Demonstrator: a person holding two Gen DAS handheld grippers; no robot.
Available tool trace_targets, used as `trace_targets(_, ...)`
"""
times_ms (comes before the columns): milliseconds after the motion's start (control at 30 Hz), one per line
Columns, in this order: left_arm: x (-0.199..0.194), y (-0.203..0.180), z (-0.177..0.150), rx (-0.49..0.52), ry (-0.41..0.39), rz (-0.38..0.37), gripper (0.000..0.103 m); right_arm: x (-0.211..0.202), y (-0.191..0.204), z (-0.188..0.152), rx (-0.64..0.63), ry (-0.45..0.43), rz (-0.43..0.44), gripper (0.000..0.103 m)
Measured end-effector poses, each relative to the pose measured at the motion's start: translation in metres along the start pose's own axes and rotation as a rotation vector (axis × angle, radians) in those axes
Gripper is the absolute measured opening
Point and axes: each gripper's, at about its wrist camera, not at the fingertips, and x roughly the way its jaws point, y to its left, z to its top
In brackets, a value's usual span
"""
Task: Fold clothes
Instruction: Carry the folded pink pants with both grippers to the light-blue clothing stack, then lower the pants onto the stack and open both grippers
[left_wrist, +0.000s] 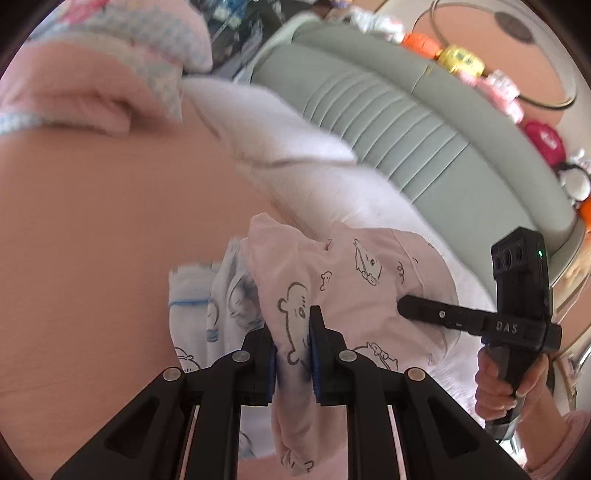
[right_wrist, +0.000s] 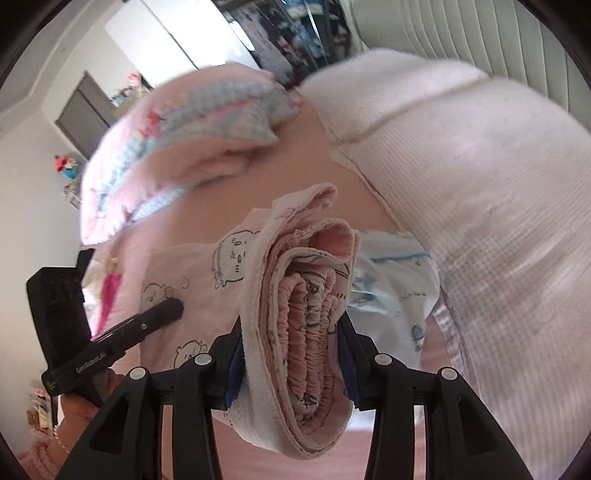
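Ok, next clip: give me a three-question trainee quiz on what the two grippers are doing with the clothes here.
1. True or false: the left gripper is shut on the pale pink cartoon-bear printed garment.
2. What sits between the right gripper's jaws? A) a folded pink bundle with a gathered elastic edge B) a grey sock C) nothing
3. Which garment lies beside the pink one on the pink bed sheet?

Key: 1 true. 2 A. 3 the white garment with blue print.
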Motion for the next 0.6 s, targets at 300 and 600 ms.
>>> trace_targets(300,-0.068,-0.012,0.010,0.085,-0.172,0.006,0.015,-0.039,-0.030,-0.017,0.049,-0.130,0.002,0.051)
trace_targets(600,0.001,-0.039,-0.002,0.234,0.080,0.062,0.015,-0.014,0.046,-0.014,-0.320,-0.122,-0.238,0.052)
